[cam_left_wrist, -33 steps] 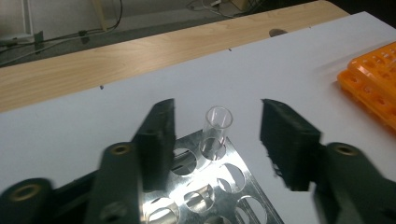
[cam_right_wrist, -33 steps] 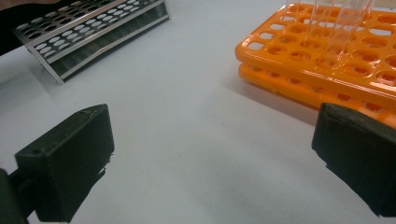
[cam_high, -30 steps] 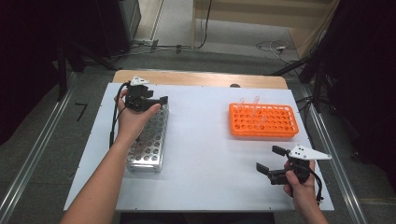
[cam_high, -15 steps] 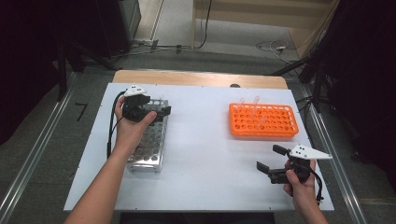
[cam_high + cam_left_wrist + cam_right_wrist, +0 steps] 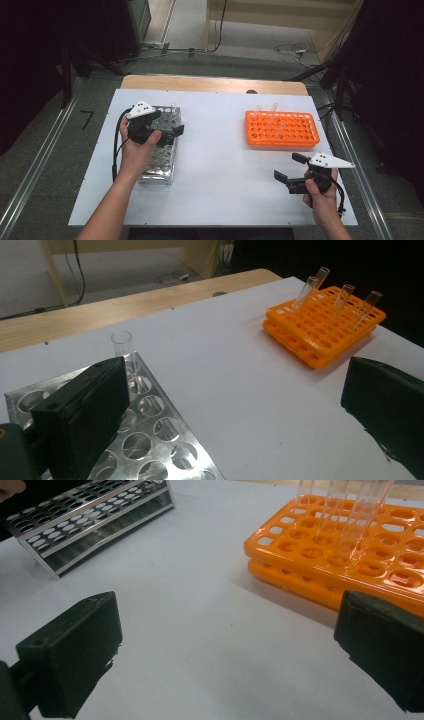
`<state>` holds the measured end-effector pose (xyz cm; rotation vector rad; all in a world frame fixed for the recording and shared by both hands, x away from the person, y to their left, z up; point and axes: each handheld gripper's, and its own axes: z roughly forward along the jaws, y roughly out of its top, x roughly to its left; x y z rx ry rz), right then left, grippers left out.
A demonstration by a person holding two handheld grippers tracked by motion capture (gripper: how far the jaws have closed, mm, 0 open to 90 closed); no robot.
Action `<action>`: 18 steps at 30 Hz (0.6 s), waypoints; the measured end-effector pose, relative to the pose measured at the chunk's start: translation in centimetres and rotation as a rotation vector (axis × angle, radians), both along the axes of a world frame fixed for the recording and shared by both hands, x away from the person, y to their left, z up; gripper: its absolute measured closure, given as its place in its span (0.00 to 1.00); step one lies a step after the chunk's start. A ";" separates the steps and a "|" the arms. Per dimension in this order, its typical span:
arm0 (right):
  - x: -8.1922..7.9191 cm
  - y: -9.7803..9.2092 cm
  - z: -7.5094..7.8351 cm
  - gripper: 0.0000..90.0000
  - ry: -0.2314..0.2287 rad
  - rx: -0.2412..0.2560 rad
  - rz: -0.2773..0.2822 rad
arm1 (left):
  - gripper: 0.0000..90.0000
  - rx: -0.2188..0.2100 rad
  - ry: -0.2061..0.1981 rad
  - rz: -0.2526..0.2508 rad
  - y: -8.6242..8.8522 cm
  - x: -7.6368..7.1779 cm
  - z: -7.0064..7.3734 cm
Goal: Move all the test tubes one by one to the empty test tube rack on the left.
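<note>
A: How far along does the moving of tubes look?

B: Barely begun, as a judgement. One clear test tube (image 5: 121,343) stands in the far corner of the metal rack (image 5: 165,440), just beyond the tip of the left gripper's (image 5: 167,136) near jaw. Four tubes (image 5: 344,296) are in the orange rack (image 5: 320,332), well ahead of the left jaws and off to their far side. Which way the tubes travel cannot be told.

A: And the jaws?

B: Both pairs stand wide apart with nothing between them. The left gripper hovers over the metal rack, one jaw above its holes, the other out over the bare white table (image 5: 220,165). The right gripper (image 5: 290,167) sits low above the table, the orange rack just ahead of its jaws and towards the right-hand one.

A: So the count?

B: Two racks, two grippers, five tubes in all: one in metal, four in orange. In the right gripper view the orange rack's tubes (image 5: 367,515) rise past the top edge, so that view alone gives no firm count.
</note>
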<state>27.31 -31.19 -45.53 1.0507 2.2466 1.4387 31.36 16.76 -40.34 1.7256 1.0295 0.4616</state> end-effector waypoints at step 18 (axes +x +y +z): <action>1.9 1.1 1.7 0.00 -0.015 -0.023 -0.053 | 0.00 -0.058 -0.043 -0.059 -1.4 -3.9 -1.3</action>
